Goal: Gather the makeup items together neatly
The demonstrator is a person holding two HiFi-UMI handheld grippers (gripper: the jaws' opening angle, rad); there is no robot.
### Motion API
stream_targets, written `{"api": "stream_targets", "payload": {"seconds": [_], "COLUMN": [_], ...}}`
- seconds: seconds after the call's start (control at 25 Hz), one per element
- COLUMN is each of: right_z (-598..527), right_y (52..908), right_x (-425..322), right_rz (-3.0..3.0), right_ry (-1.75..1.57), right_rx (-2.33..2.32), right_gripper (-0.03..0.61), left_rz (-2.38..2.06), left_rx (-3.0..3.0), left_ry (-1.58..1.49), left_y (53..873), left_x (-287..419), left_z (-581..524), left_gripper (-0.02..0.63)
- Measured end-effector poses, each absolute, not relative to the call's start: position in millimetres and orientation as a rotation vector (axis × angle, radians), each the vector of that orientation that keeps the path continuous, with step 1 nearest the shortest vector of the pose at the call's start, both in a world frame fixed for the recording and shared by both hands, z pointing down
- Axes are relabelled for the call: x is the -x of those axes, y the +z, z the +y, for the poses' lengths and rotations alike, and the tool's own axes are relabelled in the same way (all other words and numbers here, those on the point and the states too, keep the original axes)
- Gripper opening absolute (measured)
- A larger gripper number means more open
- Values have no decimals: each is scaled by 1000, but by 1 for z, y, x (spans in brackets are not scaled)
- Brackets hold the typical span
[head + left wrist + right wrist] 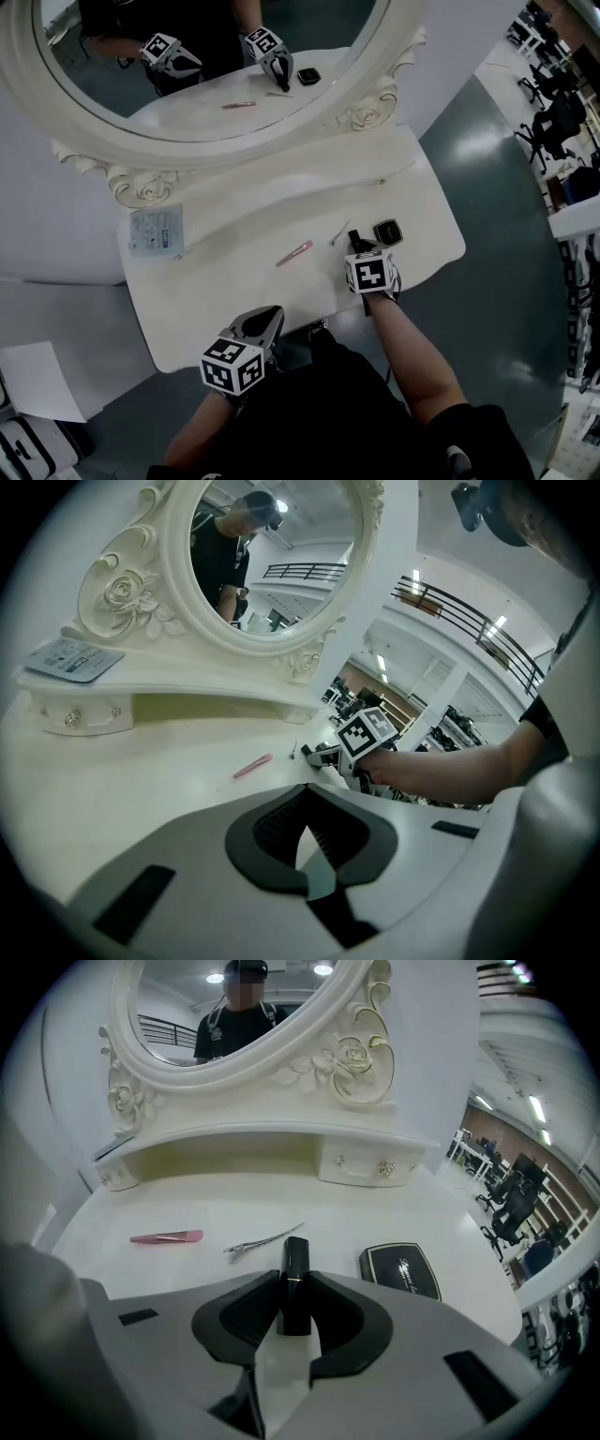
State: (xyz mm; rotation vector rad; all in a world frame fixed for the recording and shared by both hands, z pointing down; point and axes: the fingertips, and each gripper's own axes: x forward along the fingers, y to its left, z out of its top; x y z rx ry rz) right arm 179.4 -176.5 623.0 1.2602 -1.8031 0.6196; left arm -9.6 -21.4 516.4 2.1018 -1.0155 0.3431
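Glossy black and square-edged, the lipstick tube (295,1258) is being clamped between the jaws of the right gripper (293,1286), whose dark pads are pressing on its two long sides. Its long axis is being kept in line with the jaws, so its free end is pointing away from the person, toward the back edge of the tabletop (281,1194) and the mirror (234,1016). A thin pale band is showing across the tube partway along. Whether the free end is touching the surface cannot be told.

The tube is being held over the right part of the smooth cream-white tabletop, near its front edge. Just to its right a flat black compact (400,1269) with rounded corners is lying. Just beyond its tip a slim silver hair clip (264,1240) is lying slantwise. Further left, toward the middle, a narrow pink clip (167,1237) is lying roughly parallel to the front edge.

The left gripper (306,791) is being held over the front edge near the left corner, its ribbed jaws together at the tips with nothing between them.
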Motion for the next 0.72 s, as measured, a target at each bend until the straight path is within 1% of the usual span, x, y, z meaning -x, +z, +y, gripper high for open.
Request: {"api": "stream_targets", "payload": {"seconds": [0.2, 0.36, 0.48, 0.64, 0.72], "right_z": [-175, -171, -174, -174, -169], "right_y": [622, 622, 609, 579, 575], "right_x": [-179, -183, -182, -170, -157], "right_rz": [-1798, -1783, -1818, -1899, -1948], "right_ry": [627, 655, 606, 547, 634], "right_rx": [-1263, -1288, -1317, -1362, -1375], "right_gripper": [120, 162, 175, 173, 140], "left_rz": [-1019, -1022, -1023, -1025, -1024], "left_rx": [-2104, -2101, -2106, -2112, -2114], "left_ry": [340, 341, 342, 339, 336], "left_y": [515, 514, 513, 511, 510], "left_x": [12, 15, 16, 18, 18], "left_z": [-21, -18, -16, -14, -11], "left_gripper": [8, 9, 8, 8, 8]}}
